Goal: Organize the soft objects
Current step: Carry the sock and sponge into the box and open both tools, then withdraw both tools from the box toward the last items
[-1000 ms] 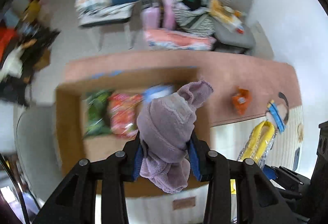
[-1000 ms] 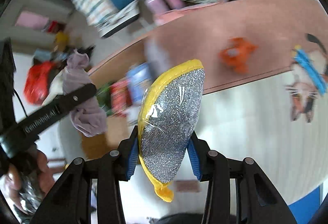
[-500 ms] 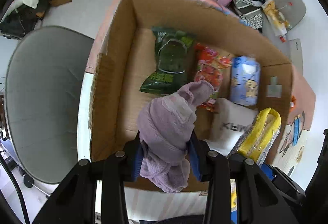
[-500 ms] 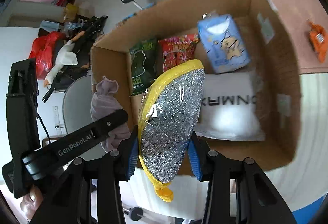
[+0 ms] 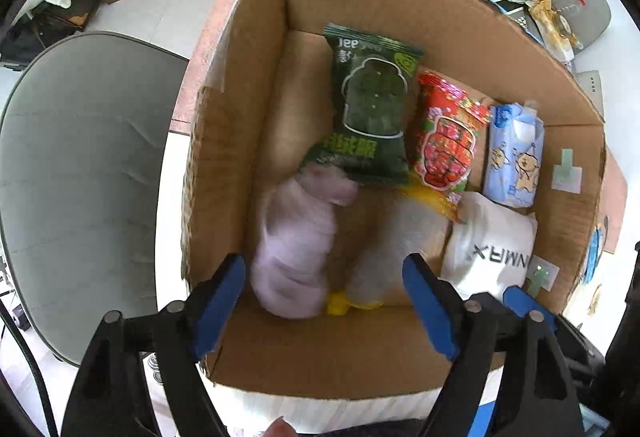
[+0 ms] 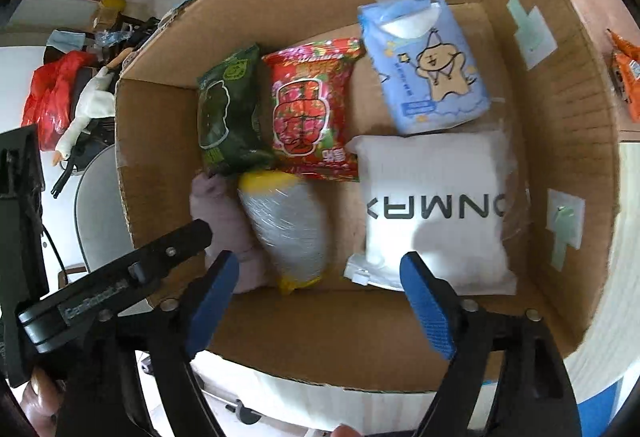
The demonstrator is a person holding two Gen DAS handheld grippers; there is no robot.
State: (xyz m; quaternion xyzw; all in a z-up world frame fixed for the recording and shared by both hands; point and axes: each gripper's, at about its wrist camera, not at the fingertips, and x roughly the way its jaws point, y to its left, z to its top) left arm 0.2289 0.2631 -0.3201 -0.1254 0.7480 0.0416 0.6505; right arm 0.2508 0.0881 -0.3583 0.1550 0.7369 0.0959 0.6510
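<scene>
Both grippers, left & right, have just sprung wide and grip nothing. The rolled lilac cloth and silver glitter pouch w/ yellow trim lie side by side in the brown cardboard box, near its front wall. Both look blurred, maybe touching.

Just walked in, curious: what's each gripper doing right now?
Left gripper: open, jaws just opened, purple cloth dropped in box.
Right gripper: open, jaws just opened, glittery pouch released.

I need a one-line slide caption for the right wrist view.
Open right gripper above the cardboard box, silver-and-yellow pouch lying beside the purple cloth.
</scene>
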